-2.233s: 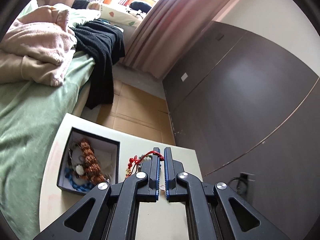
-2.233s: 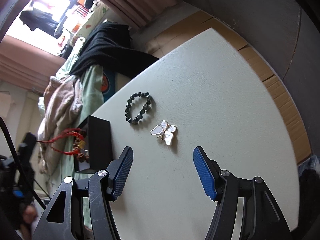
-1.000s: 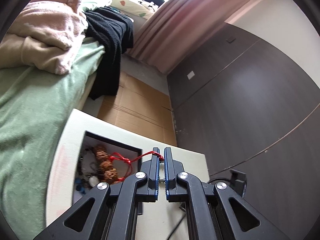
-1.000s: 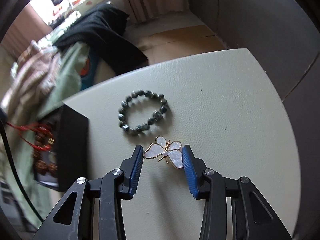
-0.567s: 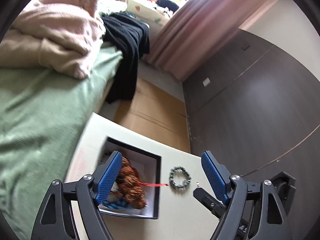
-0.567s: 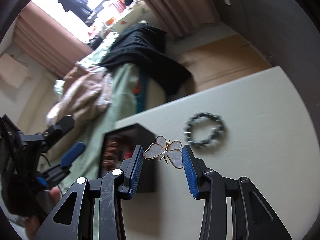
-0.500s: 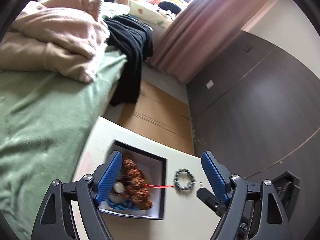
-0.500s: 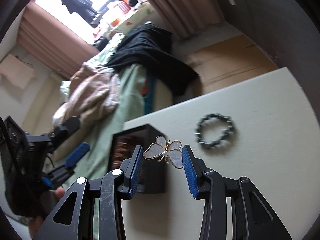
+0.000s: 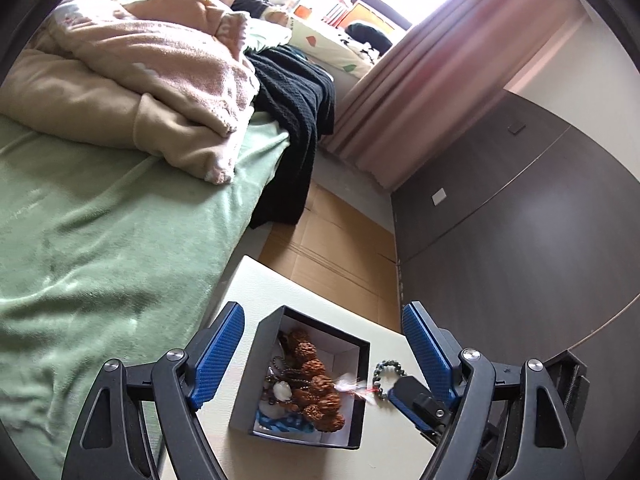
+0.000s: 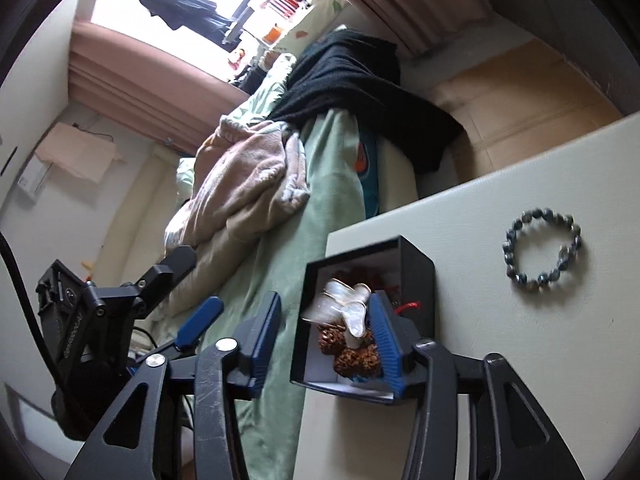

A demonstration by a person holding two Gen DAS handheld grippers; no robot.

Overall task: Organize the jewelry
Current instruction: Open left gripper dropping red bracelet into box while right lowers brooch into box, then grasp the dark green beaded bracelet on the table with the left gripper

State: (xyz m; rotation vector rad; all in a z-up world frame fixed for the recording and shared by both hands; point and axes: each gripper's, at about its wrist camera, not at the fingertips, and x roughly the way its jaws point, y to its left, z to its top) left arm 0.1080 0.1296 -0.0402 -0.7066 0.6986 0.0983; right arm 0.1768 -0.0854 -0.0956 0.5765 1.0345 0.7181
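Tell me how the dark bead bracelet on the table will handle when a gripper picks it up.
The dark bead bracelet is separate beads on a loop, so it will probably sag rather than hold its ring shape. The beads look glossy and round, so the pads may slip. It lies flat on the table, so it seems unlikely to roll.

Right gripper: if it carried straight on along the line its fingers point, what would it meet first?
Most likely the open black box. The right gripper points down into it, jaws opening, with the butterfly brooch between them, blurred and apparently dropping onto the brown beads inside. Depth is uncertain in this fisheye view.
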